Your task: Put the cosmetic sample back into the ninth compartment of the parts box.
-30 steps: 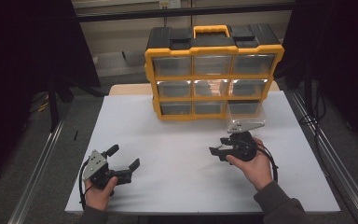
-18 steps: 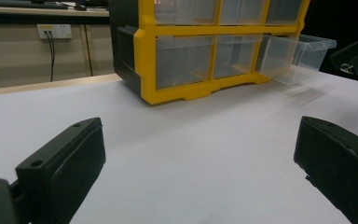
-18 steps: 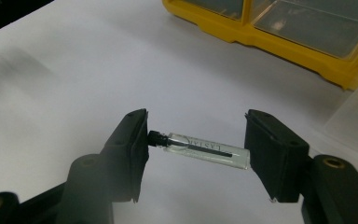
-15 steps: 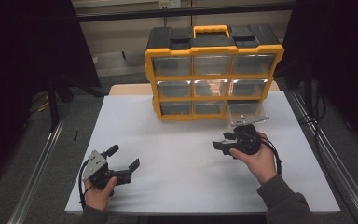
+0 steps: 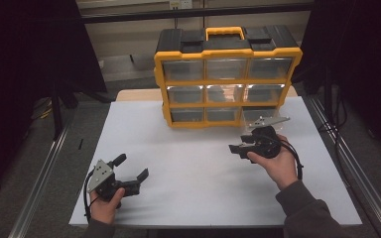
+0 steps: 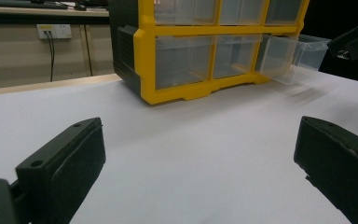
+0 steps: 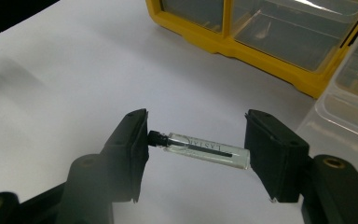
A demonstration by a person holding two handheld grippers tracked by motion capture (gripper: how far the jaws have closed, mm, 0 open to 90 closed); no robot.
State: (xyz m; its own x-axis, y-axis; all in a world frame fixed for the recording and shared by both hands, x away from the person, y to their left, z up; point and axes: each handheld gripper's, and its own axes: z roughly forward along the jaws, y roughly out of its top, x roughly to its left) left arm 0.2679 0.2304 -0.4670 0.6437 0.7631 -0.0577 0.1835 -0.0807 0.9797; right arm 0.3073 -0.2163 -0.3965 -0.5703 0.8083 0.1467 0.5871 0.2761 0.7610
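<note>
A small clear glass vial (image 7: 205,150) with a black cap is clamped end to end between the jaws of my right gripper (image 7: 198,149). In the high view that right gripper (image 5: 235,148) hovers over the white table just in front of the pulled-out clear bottom-right drawer (image 5: 265,119) of the yellow and black organizer (image 5: 225,74). My left gripper (image 5: 131,167) rests at the near left with its jaws wide apart and nothing between them. In its own view, the left gripper (image 6: 198,158) faces the organizer (image 6: 191,46) and the open drawer (image 6: 293,53).
The white table top (image 5: 193,148) stretches between the two hands. The organizer stands at the table's far edge, its other clear drawers pushed in. Metal rails (image 5: 347,168) run along both sides of the table, with dark curtains beyond.
My right hand has lifted the vial and carried it farther back and slightly right, toward the open drawer. The left gripper has stayed put.
</note>
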